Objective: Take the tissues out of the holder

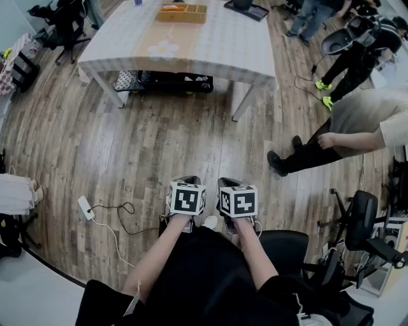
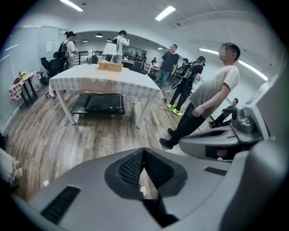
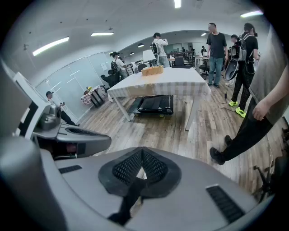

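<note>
The wooden tissue holder (image 1: 182, 13) stands at the far end of a cloth-covered table (image 1: 191, 48), well away from me. It also shows in the left gripper view as a small wooden holder (image 2: 110, 66) and in the right gripper view as the same wooden holder (image 3: 152, 70). My left gripper (image 1: 187, 181) and right gripper (image 1: 228, 183) hang side by side close to my body, over the wood floor, pointing down. The left gripper (image 2: 144, 151) has its pads meeting at the tips with nothing between them. The right gripper (image 3: 142, 151) is shut and empty too.
A black flat cart (image 1: 162, 81) lies under the table. A person (image 1: 344, 134) stands at the right, others farther back. A power strip with cable (image 1: 86, 208) lies on the floor at left. Office chairs (image 1: 360, 219) stand at the near right.
</note>
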